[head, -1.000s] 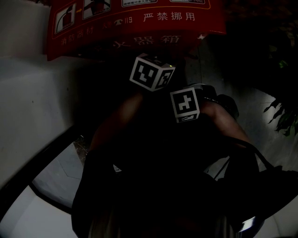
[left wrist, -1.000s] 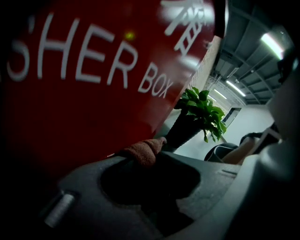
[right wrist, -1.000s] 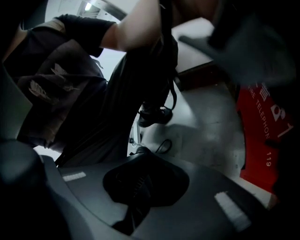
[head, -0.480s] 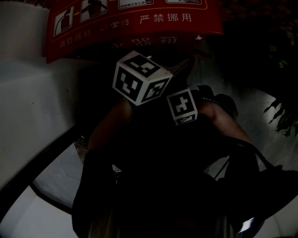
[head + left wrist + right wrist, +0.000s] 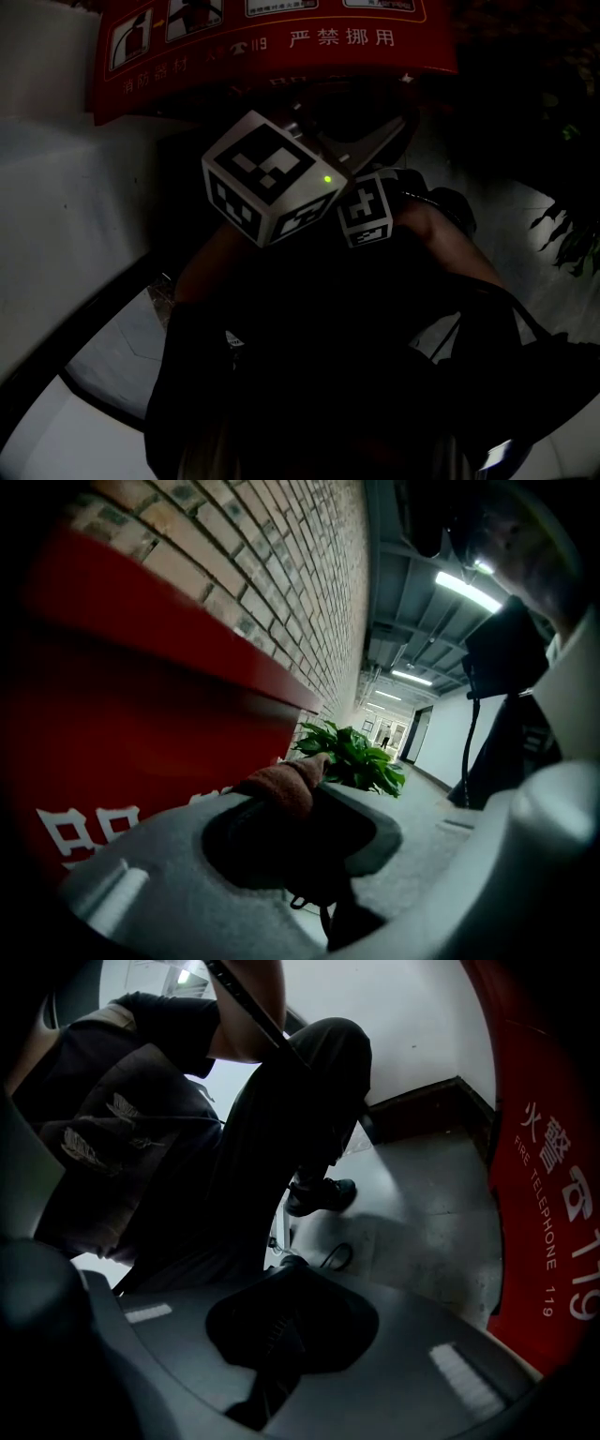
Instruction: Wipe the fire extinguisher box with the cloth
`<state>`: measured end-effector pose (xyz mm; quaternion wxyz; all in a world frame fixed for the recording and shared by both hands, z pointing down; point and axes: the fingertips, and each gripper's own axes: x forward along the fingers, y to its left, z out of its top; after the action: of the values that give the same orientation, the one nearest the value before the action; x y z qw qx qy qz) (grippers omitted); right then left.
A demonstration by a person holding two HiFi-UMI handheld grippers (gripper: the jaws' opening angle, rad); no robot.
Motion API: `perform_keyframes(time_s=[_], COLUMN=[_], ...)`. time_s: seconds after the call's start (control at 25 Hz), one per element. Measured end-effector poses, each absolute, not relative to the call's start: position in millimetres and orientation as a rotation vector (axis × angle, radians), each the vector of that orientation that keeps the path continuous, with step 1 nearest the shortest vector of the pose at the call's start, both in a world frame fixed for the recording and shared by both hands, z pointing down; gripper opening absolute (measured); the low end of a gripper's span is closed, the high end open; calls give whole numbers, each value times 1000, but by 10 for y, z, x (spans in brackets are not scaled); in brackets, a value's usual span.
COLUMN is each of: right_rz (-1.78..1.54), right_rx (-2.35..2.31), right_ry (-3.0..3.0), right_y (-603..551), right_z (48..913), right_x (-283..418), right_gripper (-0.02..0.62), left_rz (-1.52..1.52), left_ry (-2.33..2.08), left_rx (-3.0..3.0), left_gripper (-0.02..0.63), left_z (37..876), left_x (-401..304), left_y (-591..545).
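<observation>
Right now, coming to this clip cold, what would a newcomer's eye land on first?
The red fire extinguisher box with white print stands out at the top of the otherwise dark head view. In the left gripper view, the left gripper is closed on a brown cloth right beside the box's red face, below a brick wall. A green plant sits further along the lit corridor.

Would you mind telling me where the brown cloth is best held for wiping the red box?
Probably as the left gripper has the cloth: pinched behind its bunched end, from the side away from the fire extinguisher box, so the wad pokes past the tips.
</observation>
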<state>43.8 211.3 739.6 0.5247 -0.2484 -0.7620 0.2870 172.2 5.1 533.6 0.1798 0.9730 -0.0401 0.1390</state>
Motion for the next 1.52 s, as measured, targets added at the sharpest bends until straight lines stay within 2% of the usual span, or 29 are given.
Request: perform_keyframes(time_s=[0.4,0.92,1.24,1.52], right_rz=[699,712,683,674], right_rx=[-574,-595,-486,-446], right_ry=[-1816,-1900,-2150,-2190], right_y=[2087,2009,1648,1588], right_z=[7439,7393,7142,7172], right_x=[411,214,-102,-180], right_gripper=[-2,-2,-2,-2], left_rz=[111,71,103,-12], left_ry=[-139,-38,-47,-38], left_rx=[2827,2922,3002,2903], left_gripper=[106,106,106,106], left_z=[4830,4585,4582,4726], left_x=[1693,1491,1115,557], left_y=[56,211,156,63])
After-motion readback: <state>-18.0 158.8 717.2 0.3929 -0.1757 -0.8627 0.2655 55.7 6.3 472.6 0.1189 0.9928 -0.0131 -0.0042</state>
